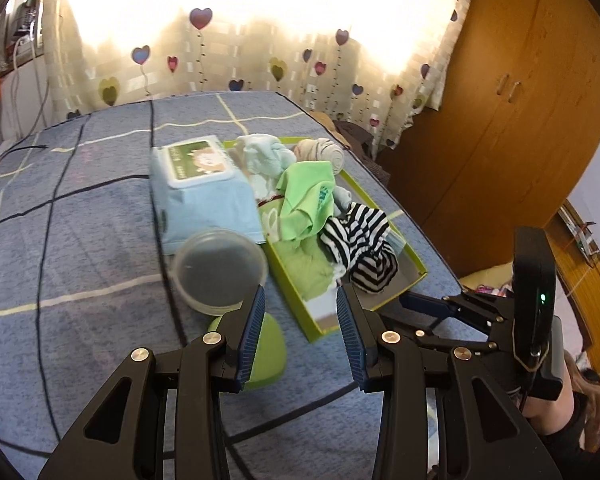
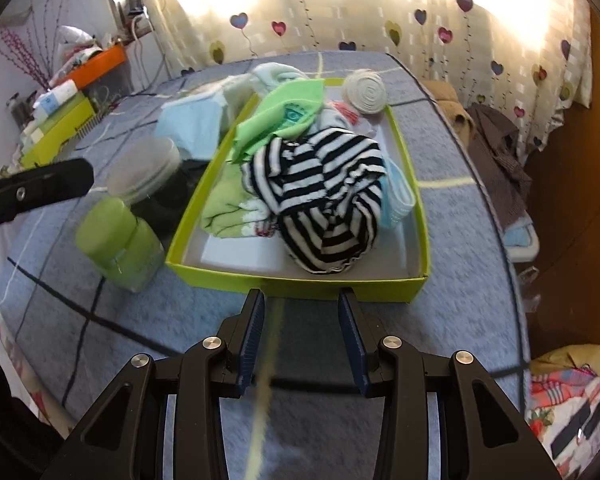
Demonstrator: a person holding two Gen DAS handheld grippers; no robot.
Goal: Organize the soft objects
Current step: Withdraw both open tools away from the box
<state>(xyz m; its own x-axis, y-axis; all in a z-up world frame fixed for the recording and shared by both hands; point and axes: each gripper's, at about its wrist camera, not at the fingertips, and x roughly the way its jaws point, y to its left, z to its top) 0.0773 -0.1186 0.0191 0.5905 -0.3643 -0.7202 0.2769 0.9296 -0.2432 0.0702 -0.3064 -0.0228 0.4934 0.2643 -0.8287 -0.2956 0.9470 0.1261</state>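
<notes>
Right wrist view shows the green tray (image 2: pixel 296 280) at frame centre on the bed (image 2: pixel 460 240), already holding a striped garment (image 2: pixel 324 204), a light green cloth (image 2: pixel 284 116), a rolled cream item (image 2: pixel 366 90) at its far end and a pale blue piece (image 2: pixel 398 200) against its right wall. Judged well advanced: most soft items sit inside, loosely heaped, not folded. A pale cloth (image 2: pixel 268 76) hangs over the far left rim, and a blue wipes pack (image 1: pixel 204 192) lies left of the tray, outside it. The right gripper (image 2: pixel 302 308) stands released and empty, just short of the near wall. The left gripper (image 1: pixel 300 308) is likewise released, empty, near that corner, beside a clear jar (image 1: pixel 220 272) and a green bottle (image 1: pixel 266 352).
</notes>
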